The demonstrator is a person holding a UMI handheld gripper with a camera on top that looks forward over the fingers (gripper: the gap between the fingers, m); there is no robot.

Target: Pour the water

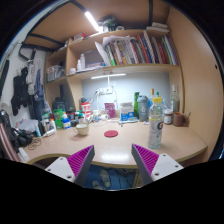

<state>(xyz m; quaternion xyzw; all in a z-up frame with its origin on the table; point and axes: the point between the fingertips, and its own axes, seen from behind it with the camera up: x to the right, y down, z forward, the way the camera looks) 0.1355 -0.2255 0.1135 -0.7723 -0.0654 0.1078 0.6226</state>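
The tongs (103, 160) stand wide, their purple pads (146, 158) splayed apart with nothing between them. They hover low over the near edge of a wooden desk (120, 148), looking forward along it toward the back wall.

By my reading the task has barely begun. Nothing is gripped, nothing is tilted, and no water is seen moving. What is left is nearly all of it: reach a vessel, close on it, lift, carry it over a receiver and tip.

The likeliest thing to pour from is the bottle (156, 121), which stands upright on the desk ahead of the tongs and off to the right of the right finger, well apart from it. It is clear, tall and slim, with a pale label band round its middle and what seems a cap on top; how much water it holds I cannot tell. A cup (82, 128) sits ahead and a little left of the left finger, near a small red disc (111, 132) that lies straight ahead, beyond the fingertips. The cup may be the receiver, though that is a guess.

Farther back, beyond all these, smaller bottles and jars crowd the rear of the desk, and a shelf (120, 68) of books (135, 50) runs above them under a strip light.
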